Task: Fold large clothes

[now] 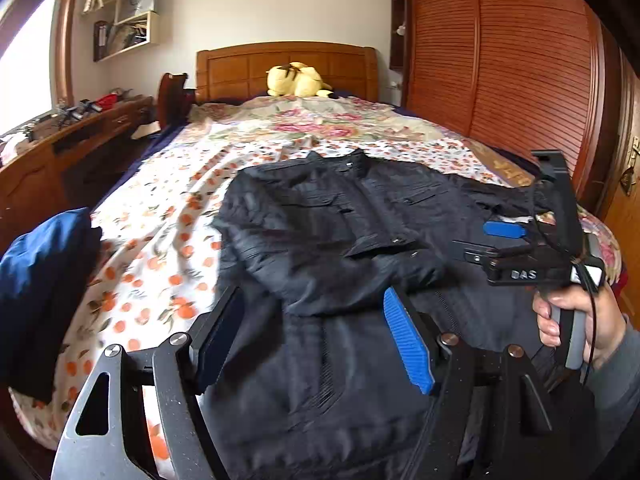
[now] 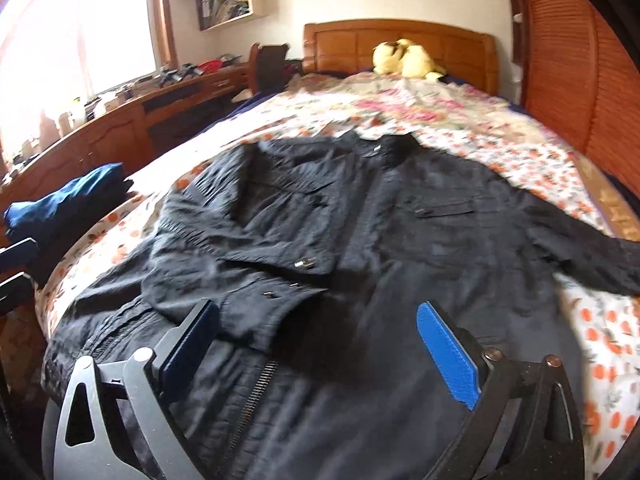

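A dark jacket (image 1: 340,216) lies front up on the flowered bedspread (image 1: 168,240), its collar toward the headboard. One sleeve is folded across the chest (image 2: 240,240); the other sleeve (image 2: 580,256) stretches out to the right. My left gripper (image 1: 312,296) hovers open over the jacket's lower part, with nothing between its fingers. In the right wrist view my right gripper (image 2: 316,312) is open wide above the hem near the zip. In the left wrist view a hand (image 1: 568,312) holds the right gripper (image 1: 480,240) above the jacket's right side.
A folded blue cloth (image 1: 44,280) sits at the bed's left edge. A yellow plush toy (image 1: 298,80) rests by the wooden headboard (image 1: 288,60). A slatted wardrobe (image 1: 500,60) stands right of the bed. A cluttered wooden desk (image 2: 140,120) runs along the left.
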`<state>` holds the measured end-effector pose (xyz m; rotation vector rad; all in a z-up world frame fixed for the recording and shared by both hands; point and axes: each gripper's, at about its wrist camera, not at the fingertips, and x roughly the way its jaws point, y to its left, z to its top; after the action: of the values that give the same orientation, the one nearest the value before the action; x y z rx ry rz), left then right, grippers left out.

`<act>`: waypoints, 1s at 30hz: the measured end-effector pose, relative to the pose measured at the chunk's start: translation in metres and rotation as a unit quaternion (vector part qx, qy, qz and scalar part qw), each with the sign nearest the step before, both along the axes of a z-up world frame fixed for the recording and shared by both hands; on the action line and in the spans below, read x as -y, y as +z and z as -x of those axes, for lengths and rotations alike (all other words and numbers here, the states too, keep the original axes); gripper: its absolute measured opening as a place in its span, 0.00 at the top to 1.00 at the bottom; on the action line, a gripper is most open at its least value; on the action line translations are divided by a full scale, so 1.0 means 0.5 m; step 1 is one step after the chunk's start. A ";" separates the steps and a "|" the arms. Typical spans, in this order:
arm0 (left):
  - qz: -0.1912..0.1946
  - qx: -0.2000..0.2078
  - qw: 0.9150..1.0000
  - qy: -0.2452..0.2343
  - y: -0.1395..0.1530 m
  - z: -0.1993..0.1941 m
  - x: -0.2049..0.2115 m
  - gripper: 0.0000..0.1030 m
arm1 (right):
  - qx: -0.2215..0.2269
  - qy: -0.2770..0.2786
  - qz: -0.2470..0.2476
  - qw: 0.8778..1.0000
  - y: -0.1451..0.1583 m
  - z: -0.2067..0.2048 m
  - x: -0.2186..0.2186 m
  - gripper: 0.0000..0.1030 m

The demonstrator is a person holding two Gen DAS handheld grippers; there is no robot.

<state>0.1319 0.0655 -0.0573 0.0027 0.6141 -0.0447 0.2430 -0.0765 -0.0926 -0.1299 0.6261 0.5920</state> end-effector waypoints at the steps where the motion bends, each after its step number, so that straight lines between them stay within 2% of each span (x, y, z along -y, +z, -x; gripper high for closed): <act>1: -0.003 0.000 1.000 0.004 -0.002 0.008 -0.005 0.29 | -0.003 0.000 0.003 1.000 -0.010 -0.005 -0.011 0.11; 6: -0.005 0.001 1.000 0.022 -0.012 0.053 -0.046 0.29 | -0.039 0.004 0.004 0.999 -0.046 -0.053 -0.040 0.26; 13: -0.002 -0.009 0.999 0.039 -0.030 0.078 -0.083 0.29 | -0.069 0.007 -0.002 0.998 -0.066 -0.078 -0.070 0.34; 16: 0.001 -0.011 0.999 0.042 -0.037 0.082 -0.089 0.29 | -0.076 0.021 -0.013 0.997 -0.067 -0.079 -0.071 0.57; 18: -0.001 -0.011 0.999 0.042 -0.041 0.084 -0.087 0.29 | -0.073 0.037 -0.019 0.996 -0.063 -0.072 -0.071 0.91; 21: -0.006 -0.011 0.999 0.043 -0.045 0.090 -0.082 0.29 | -0.040 0.050 -0.012 0.998 -0.044 -0.048 -0.067 0.96; 30: 0.020 0.004 0.999 0.040 -0.036 0.111 -0.064 0.29 | 0.072 0.057 -0.043 0.995 0.066 0.086 0.033 0.97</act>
<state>0.0764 0.0977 -0.0755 -0.0615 0.6043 0.0209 0.1998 -0.0929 -0.0595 -0.1271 0.4537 0.7129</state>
